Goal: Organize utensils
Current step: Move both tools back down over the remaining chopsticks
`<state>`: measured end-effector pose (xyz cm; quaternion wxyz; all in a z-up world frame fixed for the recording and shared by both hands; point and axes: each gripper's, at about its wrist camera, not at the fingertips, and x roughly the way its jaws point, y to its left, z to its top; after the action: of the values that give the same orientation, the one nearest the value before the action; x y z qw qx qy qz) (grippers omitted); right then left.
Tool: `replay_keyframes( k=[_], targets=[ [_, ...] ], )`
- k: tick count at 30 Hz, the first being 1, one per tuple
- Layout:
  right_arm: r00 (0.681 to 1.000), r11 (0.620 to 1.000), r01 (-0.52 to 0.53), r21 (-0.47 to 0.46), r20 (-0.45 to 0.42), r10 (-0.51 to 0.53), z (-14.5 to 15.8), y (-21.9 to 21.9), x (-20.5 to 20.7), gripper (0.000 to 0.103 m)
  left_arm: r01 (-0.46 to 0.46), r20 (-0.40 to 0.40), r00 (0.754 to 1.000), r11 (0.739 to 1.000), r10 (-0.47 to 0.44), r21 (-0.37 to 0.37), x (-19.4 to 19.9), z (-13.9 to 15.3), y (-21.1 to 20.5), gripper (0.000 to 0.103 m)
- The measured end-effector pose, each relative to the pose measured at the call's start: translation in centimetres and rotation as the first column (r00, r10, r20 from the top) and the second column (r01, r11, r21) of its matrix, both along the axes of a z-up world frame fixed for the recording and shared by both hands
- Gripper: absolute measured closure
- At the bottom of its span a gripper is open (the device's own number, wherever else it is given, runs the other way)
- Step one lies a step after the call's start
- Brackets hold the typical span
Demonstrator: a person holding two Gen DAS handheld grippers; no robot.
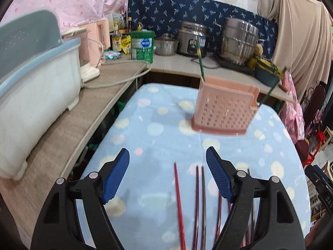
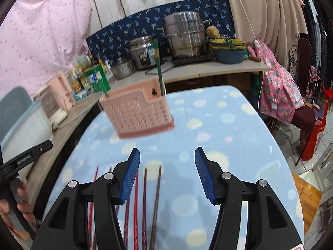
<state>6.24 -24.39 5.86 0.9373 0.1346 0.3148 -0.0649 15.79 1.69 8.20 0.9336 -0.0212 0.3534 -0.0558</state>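
Note:
A pink perforated utensil holder (image 1: pixel 225 109) stands on the blue dotted table cloth (image 1: pixel 158 133); it also shows in the right wrist view (image 2: pixel 138 112). Two green chopsticks (image 1: pixel 200 62) stick up out of it, also seen in the right wrist view (image 2: pixel 158 66). Several red and dark brown chopsticks (image 1: pixel 199 204) lie on the cloth near me, also in the right wrist view (image 2: pixel 145 204). My left gripper (image 1: pixel 167 156) is open and empty above them. My right gripper (image 2: pixel 167 156) is open and empty above them too.
A wooden counter (image 1: pixel 62 129) runs along the left with a white and blue dish bin (image 1: pixel 35 83) and a pink appliance (image 1: pixel 91 48). The back counter holds steel pots (image 1: pixel 239 41), a rice cooker (image 1: pixel 192 39) and bottles (image 1: pixel 122 39). A chair with pink cloth (image 2: pixel 278 91) stands right.

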Motion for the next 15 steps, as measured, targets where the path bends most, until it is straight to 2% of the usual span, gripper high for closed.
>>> replay_keyframes(
  k=[7, 15],
  targets=[
    [0.996, 0.999, -0.027, -0.021, -0.084, 0.025, -3.4, 1.9, -3.3, 0.05, -0.005, -0.079, 0.997, 0.999, 0.008, 0.036, -3.4, -3.7, 0.8, 0.031],
    [0.985, 0.998, -0.056, -0.03, -0.163, 0.05, -6.7, 3.7, -5.8, 0.05, 0.003, -0.138, 0.99, 0.998, 0.005, 0.058, -5.9, -6.3, 1.1, 0.031]
  ],
)
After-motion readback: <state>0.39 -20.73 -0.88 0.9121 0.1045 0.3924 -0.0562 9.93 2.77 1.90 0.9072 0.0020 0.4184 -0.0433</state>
